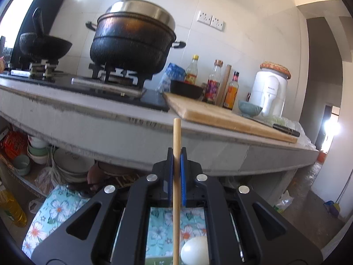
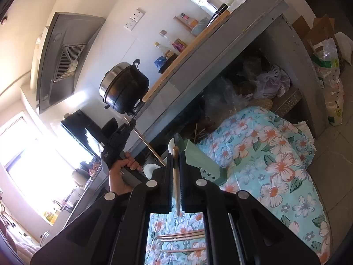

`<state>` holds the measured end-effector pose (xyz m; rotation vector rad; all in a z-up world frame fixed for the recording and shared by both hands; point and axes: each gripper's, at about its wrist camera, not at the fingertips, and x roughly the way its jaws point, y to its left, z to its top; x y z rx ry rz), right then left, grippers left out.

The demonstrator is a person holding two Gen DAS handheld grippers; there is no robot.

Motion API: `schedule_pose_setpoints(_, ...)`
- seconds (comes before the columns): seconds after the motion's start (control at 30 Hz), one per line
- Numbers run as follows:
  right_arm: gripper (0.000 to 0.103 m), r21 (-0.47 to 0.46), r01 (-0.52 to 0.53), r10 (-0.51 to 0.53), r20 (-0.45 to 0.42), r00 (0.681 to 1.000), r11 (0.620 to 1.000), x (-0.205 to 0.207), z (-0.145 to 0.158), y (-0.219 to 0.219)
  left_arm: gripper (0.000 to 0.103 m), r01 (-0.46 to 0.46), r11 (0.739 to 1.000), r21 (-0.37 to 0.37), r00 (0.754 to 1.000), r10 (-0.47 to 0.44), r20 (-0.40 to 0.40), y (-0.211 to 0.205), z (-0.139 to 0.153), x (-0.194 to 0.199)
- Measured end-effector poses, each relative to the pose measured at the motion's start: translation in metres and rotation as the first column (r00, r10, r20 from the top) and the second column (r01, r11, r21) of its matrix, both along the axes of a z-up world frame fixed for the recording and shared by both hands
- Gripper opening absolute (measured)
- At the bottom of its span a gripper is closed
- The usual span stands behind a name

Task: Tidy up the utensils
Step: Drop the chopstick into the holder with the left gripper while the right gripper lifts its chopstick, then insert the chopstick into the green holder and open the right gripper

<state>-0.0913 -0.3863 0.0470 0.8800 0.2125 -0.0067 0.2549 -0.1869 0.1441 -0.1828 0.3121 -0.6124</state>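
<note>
Two pairs of tongs are in my hands, and each is pinching a single chopstick; my left gripper [image 1: 177,154] is clamping its blue pads [image 1: 183,172] on a pale wooden chopstick [image 1: 176,176] that is standing upright through the centre of the left wrist frame, its tip reaching up to the counter edge [image 1: 132,128]; a white spoon [image 1: 195,252] is lying below it on the floral cloth [image 1: 59,209] at the bottom of the frame; the black pot [image 1: 132,42] is sitting on the stove at upper centre, with the cutting board [image 1: 220,114] to its right.

My right gripper [image 2: 176,159] is squeezing narrow on another chopstick [image 2: 176,183], just in front of a green holder [image 2: 205,163] at the frame's centre; more chopsticks [image 2: 183,235] are lying on the cloth at the bottom; my left hand [image 2: 120,172] is showing at centre left, its chopstick slanting across.
</note>
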Motion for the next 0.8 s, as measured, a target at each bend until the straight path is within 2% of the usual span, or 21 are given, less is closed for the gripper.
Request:
schedule_pose_setpoints(0.07, 0.005, -0.006, 0.005, -0.005, 0.0, 1.0, 1.0, -0.003, 0.002, 0.002, 0.007, 0.014, 1.0, -0.007, 0.999, -0.015, -0.028, 0.008, -0.004, -0.003)
schedule_pose_setpoints(0.2, 0.005, -0.023, 0.019, -0.019, 0.004, 1.0, 1.0, -0.009, 0.009, 0.005, 0.026, 0.032, 0.999, -0.01, 0.999, -0.032, -0.035, 0.027, -0.005, -0.018)
schedule_pose_setpoints(0.47, 0.005, -0.103, 0.054, -0.049, 0.048, 0.998, 0.993, -0.018, 0.045, 0.02, 0.044, 0.084, 0.996, -0.007, 0.996, -0.084, -0.022, 0.076, 0.002, -0.07)
schedule_pose_setpoints(0.63, 0.005, -0.204, 0.077, -0.059, 0.095, 0.994, 0.976, -0.006, 0.083, 0.032, 0.054, 0.15, 0.988, 0.025, 0.989, -0.15, -0.009, 0.111, -0.005, -0.112)
schedule_pose_setpoints(0.8, 0.005, -0.34, 0.087, -0.052, 0.112, 0.992, 0.937, 0.034, 0.124, 0.049, 0.064, 0.21, 0.974, 0.081, 0.978, -0.207, -0.041, 0.142, -0.03, -0.148)
